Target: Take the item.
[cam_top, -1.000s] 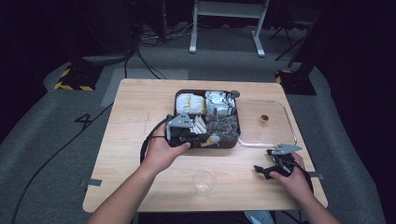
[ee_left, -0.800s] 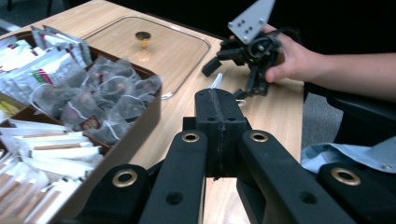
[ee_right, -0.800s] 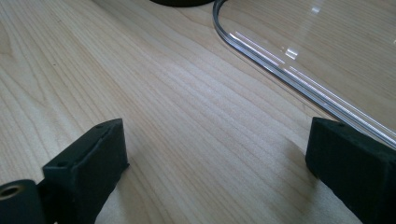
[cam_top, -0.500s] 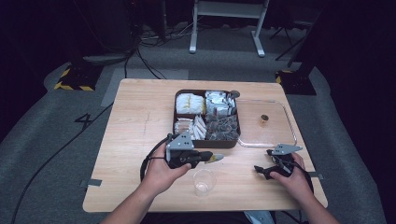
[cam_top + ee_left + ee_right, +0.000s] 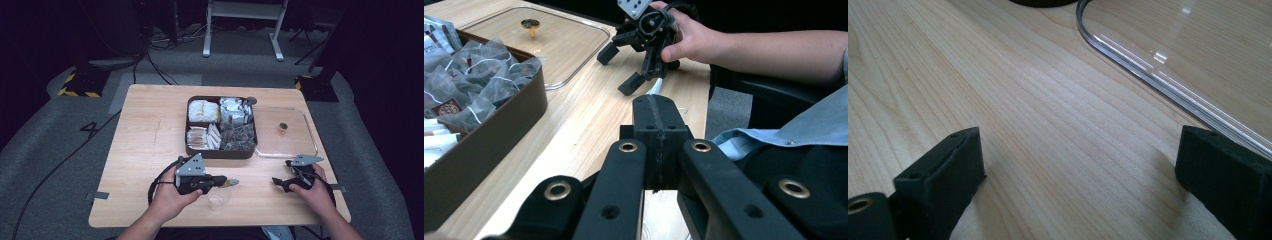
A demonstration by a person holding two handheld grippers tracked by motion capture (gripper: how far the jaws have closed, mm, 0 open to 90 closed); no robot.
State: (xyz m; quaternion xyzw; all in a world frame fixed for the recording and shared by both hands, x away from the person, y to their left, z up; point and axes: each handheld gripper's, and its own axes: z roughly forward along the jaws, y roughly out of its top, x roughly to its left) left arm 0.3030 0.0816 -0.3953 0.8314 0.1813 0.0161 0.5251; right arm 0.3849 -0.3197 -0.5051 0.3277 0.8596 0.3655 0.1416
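My left gripper (image 5: 223, 182) is shut and lies near the table's front, just above a clear plastic cup (image 5: 218, 201). A small yellowish packet (image 5: 232, 183) sticks out of its tip. In the left gripper view the jaws (image 5: 659, 107) are pressed together, and a thin white string (image 5: 655, 88) shows past them. The dark brown compartment box (image 5: 221, 153) holds tea bags (image 5: 484, 80) and paper packets. My right gripper (image 5: 281, 173) rests open on the wood beside the glass lid (image 5: 296, 146), with bare table between its fingers (image 5: 948, 165).
The glass lid (image 5: 1198, 60) lies flat to the right of the box, with its brass knob (image 5: 283, 127) pointing up. In the left gripper view, the right hand and its gripper (image 5: 618, 68) sit ahead on the table. A cable (image 5: 155, 187) loops behind my left hand.
My left gripper has pulled back from the box to the table's front with the small packet and is now above the cup. The right gripper has stayed put.
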